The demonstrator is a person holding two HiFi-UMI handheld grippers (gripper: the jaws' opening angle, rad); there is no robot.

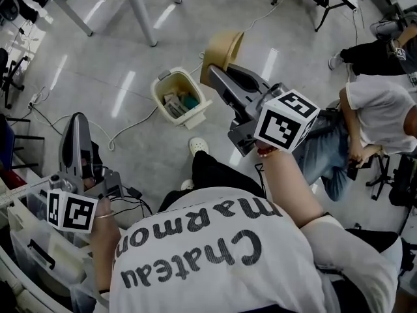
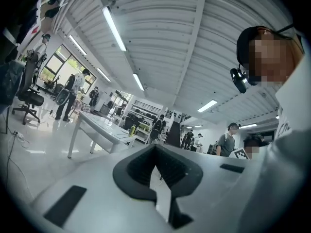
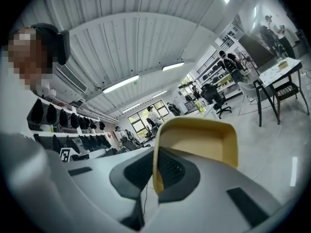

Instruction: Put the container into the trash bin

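Note:
A tan, shallow container (image 1: 222,47) hangs tilted in the air, and my right gripper (image 1: 219,74) is shut on its rim. In the right gripper view the container (image 3: 200,141) fills the space ahead of the right gripper (image 3: 154,173), its thin wall pinched between the dark pads. The cream trash bin (image 1: 197,111) stands open on the grey floor, just below and left of the container, with some rubbish inside. My left gripper (image 1: 77,124) is at the lower left, far from the bin. The left gripper (image 2: 156,153) is shut with nothing in it.
White table legs (image 1: 141,13) stand on the floor beyond the bin. A white cable (image 1: 124,133) runs from the bin toward the left. A seated person (image 1: 373,108) is at the right. Clear storage boxes (image 1: 26,241) sit at the lower left.

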